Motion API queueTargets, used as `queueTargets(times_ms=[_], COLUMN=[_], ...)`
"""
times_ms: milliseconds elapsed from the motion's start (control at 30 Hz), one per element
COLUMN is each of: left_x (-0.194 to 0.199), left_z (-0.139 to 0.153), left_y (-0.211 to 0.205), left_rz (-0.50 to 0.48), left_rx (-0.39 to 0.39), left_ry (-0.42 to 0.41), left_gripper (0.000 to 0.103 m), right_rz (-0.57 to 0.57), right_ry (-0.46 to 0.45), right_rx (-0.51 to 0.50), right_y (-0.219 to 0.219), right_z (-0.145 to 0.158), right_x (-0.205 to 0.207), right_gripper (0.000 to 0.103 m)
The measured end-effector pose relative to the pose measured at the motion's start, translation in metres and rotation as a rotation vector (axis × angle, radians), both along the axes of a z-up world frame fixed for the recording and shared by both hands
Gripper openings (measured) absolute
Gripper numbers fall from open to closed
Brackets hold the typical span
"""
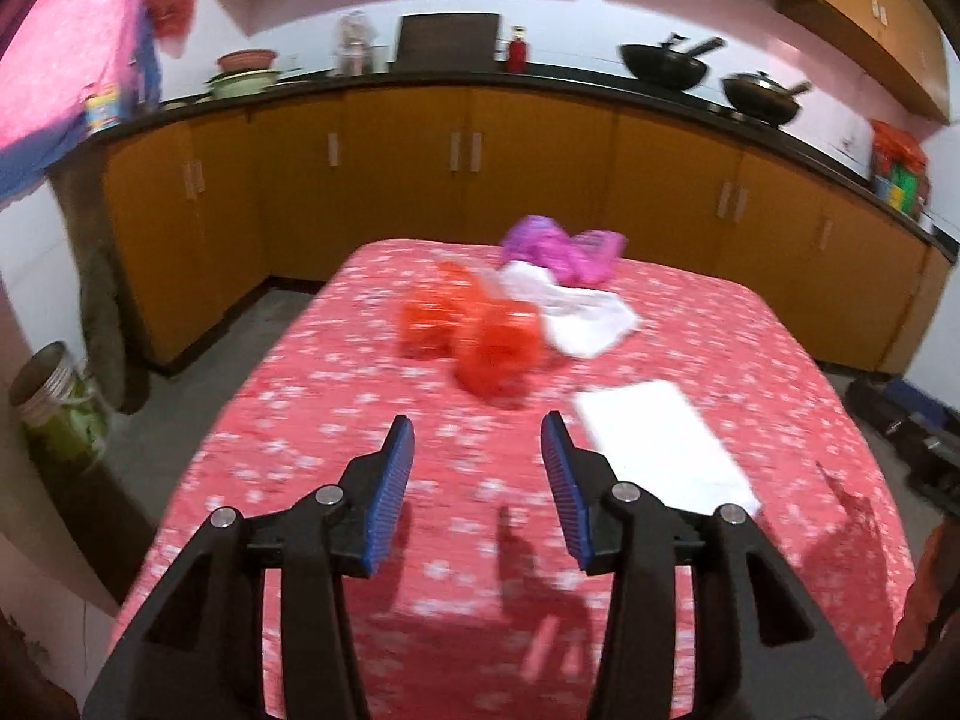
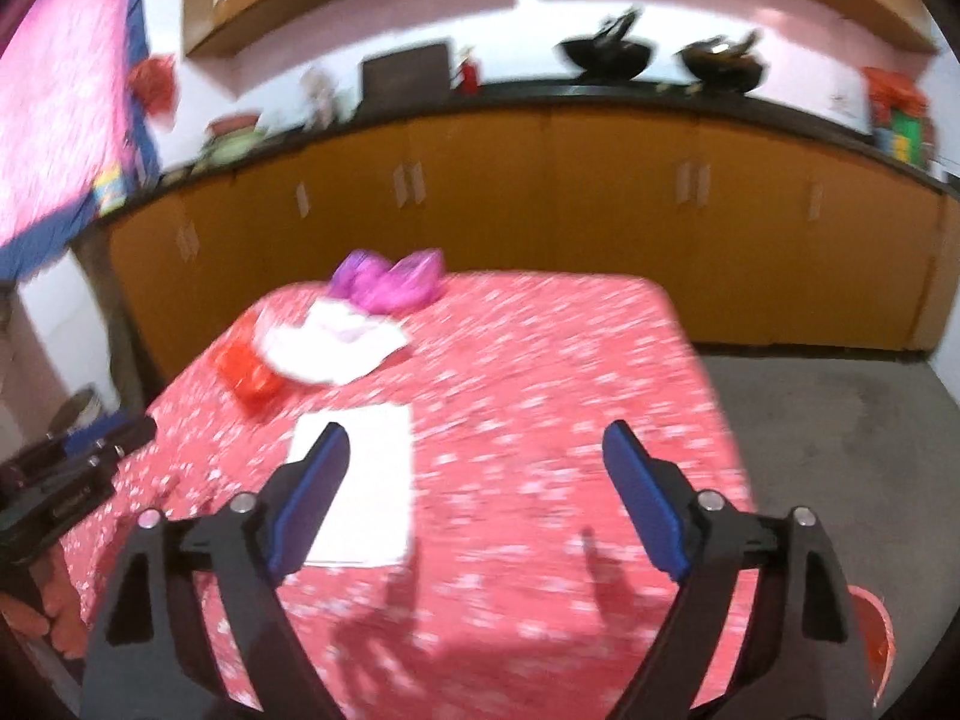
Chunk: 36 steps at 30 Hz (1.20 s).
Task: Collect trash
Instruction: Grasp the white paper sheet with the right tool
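Both claws hang over the near end of the table [image 1: 288, 396] with fingers apart and nothing between them: your left claw [image 1: 477, 450] at lower centre of its frame, your right claw [image 2: 474, 468] likewise, probably spread ready for a first pick. Just beyond lies a flat white paper [image 1: 660, 450]. Further up the frame sit the crumpled orange bag [image 1: 474, 330], a white wrapper [image 1: 576, 312] touching it, and a purple bag [image 1: 558, 246] at the far edge, bunched together, so one reach serves them. No writing is legible; motion blur smears everything.
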<state>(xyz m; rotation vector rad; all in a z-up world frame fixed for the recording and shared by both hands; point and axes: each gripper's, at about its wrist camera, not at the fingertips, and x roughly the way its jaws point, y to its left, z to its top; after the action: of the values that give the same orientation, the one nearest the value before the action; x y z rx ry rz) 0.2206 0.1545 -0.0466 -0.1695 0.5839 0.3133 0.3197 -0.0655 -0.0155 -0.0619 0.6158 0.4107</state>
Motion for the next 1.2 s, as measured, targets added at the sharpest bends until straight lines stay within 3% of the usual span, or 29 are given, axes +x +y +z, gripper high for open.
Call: queueTargets(times_ms=[300,467,567,633,733,867,967,1200], left_x=[-0.003,0.002,0.005,0.009,0.015,0.022,0.032,0.057], left_z=[-0.009,-0.013,-0.014,-0.014,-0.015,-0.015,-0.013,-0.005], left_y=[0.038,0.045,0.045,0.045,0.043,0.036,0.027,0.005], left_rz=[0.042,0.046,0.043,0.039,0.038,0.028,0.007,-0.036], left_rx=[-0.038,-0.048,-0.053,-0.053,-0.053,-0.047,-0.030,0.001], left_ry=[-0.007,-0.001,0.001,0.002,0.007,0.007,0.005,-0.017], left_gripper=[0.046,0.046,0.046,0.046,0.049,0.056,0.061,0.065], right_rz=[0.055,0.059,0.064,0.074,0.076,0.016,-0.046,-0.099], right_ry=[0.196,0.268,0.255,0.245,0.238,0.236,0.175,0.136], right_rx=[-0.114,-0.180,-0.205,-0.208,-0.208,-0.130,-0.062,0.009], right_y=[0.060,0.074,0.079,0.082,0.082,0.063,0.039,0.003], right_z=[-0.050,-0.068,-0.068,-0.067,-0.066,-0.061,-0.049,-0.040], right_x=[0.031,0.042,0.042,0.041,0.041,0.046,0.044,0.039], right_gripper=[0.080,0.067,0.055,0.027,0.006,0.004,0.004,0.004])
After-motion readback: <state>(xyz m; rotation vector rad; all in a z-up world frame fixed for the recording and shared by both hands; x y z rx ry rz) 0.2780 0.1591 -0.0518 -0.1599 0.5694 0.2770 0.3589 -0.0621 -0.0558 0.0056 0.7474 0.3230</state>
